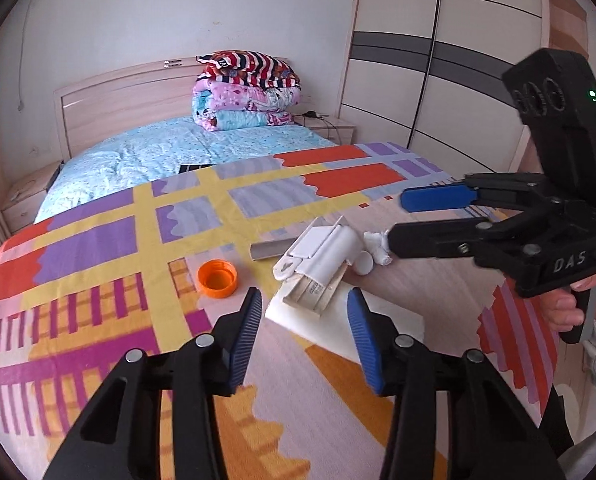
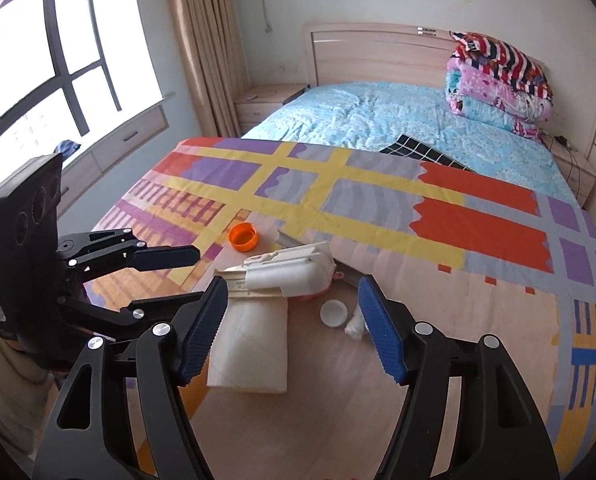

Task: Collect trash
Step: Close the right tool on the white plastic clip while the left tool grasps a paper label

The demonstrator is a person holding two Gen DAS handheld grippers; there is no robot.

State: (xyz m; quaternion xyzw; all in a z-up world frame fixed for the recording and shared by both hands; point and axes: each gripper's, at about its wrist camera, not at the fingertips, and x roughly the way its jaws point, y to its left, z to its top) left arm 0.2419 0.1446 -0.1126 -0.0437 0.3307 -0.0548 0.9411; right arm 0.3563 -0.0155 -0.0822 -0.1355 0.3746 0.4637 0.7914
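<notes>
Left wrist view, carrier: the trash is gathered in one loose pile on the patterned sheet (image 1: 202, 200) laid over the bed, toward the sheet's near edge, presumably so that both tools can reach it from one side.
Left wrist view, left gripper (image 1: 303, 330): its jaws are seen apart and empty, with the corner of the white paper bag (image 1: 317, 320) lying between the blue pads but not pressed.
Left wrist view, pile: the white carton (image 1: 317, 260) is seen lying flat across the bag's far end; an orange cap (image 1: 217, 279) is set just beside it, toward the sheet's left edge.
Left wrist view, right gripper (image 1: 395, 220): its jaws are seen spread, with the crumpled tissue (image 1: 375, 246) at the tip of the lower finger; contact cannot be told.
Right wrist view, right gripper (image 2: 294, 330): the jaws are seen wide apart and nothing is clamped; the white lid (image 2: 333, 313) and the tissue (image 2: 354, 326) lie on the sheet between and beyond the pads.
Right wrist view, left gripper (image 2: 178, 280): it is held over the bag's left side, fingers parted.
Judgement: each tool appears to be lined up on its own item, so two pieces could be taken together.
</notes>
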